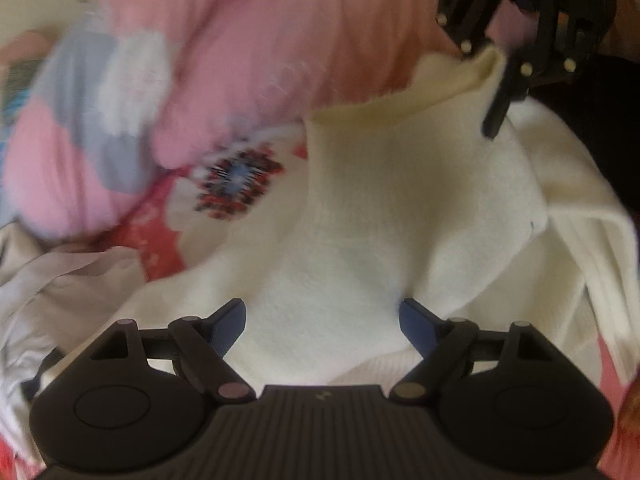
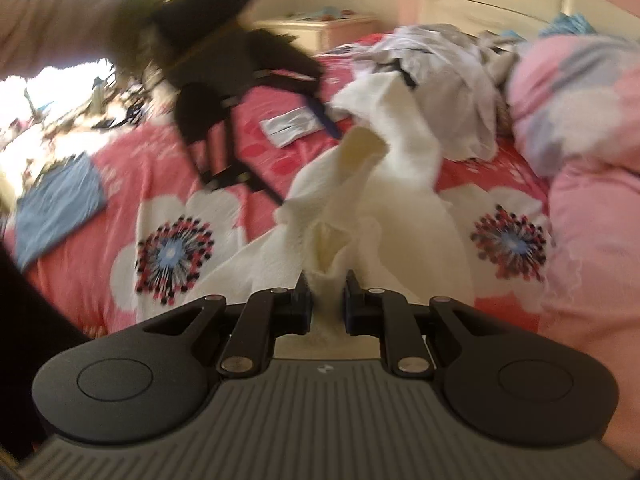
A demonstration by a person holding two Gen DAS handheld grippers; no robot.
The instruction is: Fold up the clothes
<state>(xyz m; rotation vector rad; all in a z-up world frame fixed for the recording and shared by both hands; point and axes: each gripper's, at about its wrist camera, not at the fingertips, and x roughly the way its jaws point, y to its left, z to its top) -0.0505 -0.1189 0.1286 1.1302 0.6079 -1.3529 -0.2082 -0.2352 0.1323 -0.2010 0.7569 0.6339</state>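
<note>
A cream knit sweater (image 1: 380, 220) lies spread on the bed under my left gripper (image 1: 322, 308). That gripper hovers just above the knit, open, with nothing between its blue pads. At the top right of the left wrist view, my right gripper (image 1: 494, 68) pinches a corner of the sweater. In the right wrist view, my right gripper (image 2: 327, 284) is shut on a bunched fold of the sweater (image 2: 400, 148), which rises lifted in front of it. The left gripper (image 2: 304, 158) appears blurred at the upper left, held by a sleeved arm.
A red floral bedcover (image 2: 120, 200) lies under everything. A pink quilt (image 2: 580, 160) is heaped at the right. A pile of grey and white clothes (image 2: 440, 60) sits at the far side, a folded blue garment (image 2: 60, 200) at the left, and a nightstand (image 2: 320, 26) beyond.
</note>
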